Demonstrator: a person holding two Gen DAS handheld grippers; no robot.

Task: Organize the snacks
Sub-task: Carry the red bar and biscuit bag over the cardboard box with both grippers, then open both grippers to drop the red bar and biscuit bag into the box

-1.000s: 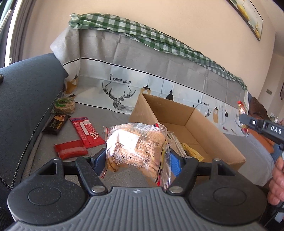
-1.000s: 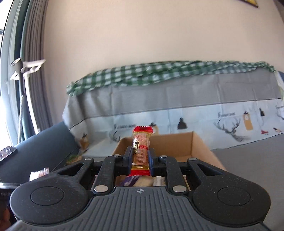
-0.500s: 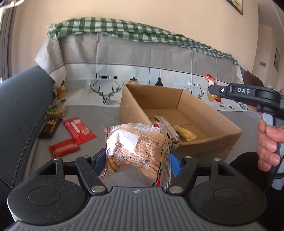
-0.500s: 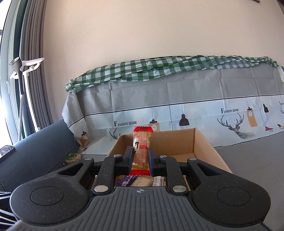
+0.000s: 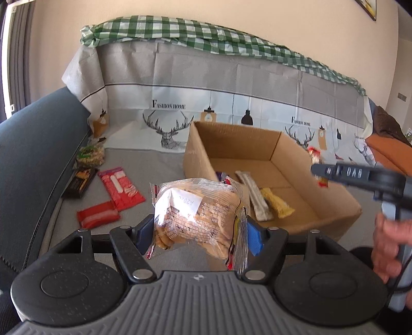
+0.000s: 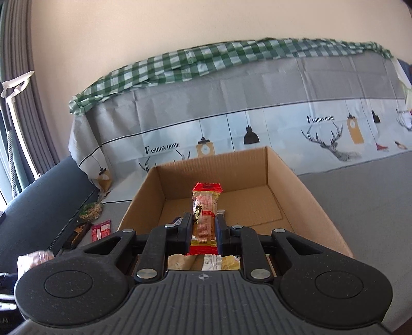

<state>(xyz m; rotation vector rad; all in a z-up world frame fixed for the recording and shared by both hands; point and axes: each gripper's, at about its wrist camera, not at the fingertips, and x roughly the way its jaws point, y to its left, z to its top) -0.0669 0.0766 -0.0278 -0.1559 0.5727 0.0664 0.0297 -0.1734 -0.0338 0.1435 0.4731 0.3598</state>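
Compared with a second ago: cardboard box (image 6: 296, 206) now lower and nearer under the right gripper (image 6: 204, 226), more of its floor showing. Right gripper clamped on an upright, red-ended clear snack stick (image 6: 205, 214) above the box. Left gripper (image 5: 198, 232) clamped on a crinkly clear biscuit bag (image 5: 195, 216), short of the box (image 5: 198, 154). Right hand (image 5: 388, 244) blurred, cut off at the frame edge.

Plain beige wall (image 6: 180, 51) behind. Sofa back draped in grey printed cover (image 5: 231, 85) with deer, lamps, "Fashion Home" lettering; green checked cloth (image 5: 206, 38) lay along top. Grey seat surface (image 5: 159, 167) in front. Dark blue cushion (image 5: 33, 144) at left. Grey curtains (image 6: 15, 51) at far left, daylight bright. Picture frame corner (image 5: 368, 7) upper right.
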